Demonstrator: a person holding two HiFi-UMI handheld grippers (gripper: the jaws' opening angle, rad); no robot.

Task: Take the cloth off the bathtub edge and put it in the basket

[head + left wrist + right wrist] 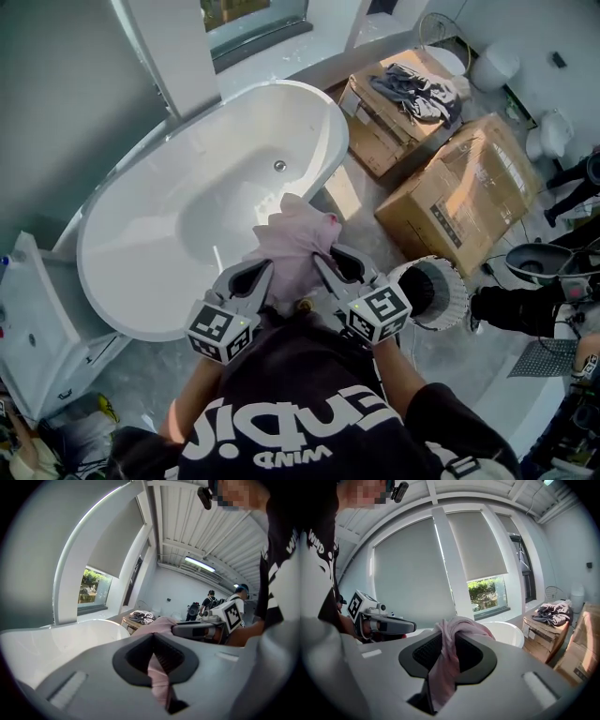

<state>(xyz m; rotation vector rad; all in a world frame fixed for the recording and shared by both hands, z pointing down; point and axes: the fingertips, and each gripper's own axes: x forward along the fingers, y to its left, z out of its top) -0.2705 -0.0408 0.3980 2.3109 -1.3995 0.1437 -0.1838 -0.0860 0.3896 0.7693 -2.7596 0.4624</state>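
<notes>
A pale pink cloth (294, 246) hangs bunched above the near rim of the white bathtub (122, 309), held from both sides. My left gripper (253, 277) is shut on its left lower corner; pink fabric (158, 677) runs between its jaws. My right gripper (330, 269) is shut on the cloth's right side, with a thick fold (445, 665) pinched between its pads. A white ribbed basket (433, 292) with a dark inside stands on the floor just right of my right gripper.
Two cardboard boxes (459, 202) stand to the right of the tub, the far one (380, 127) topped with grey clothes (420, 92). A white cabinet (33, 328) sits at the left. People (209, 603) stand in the background, and a person's dark shoe (511, 309) lies right of the basket.
</notes>
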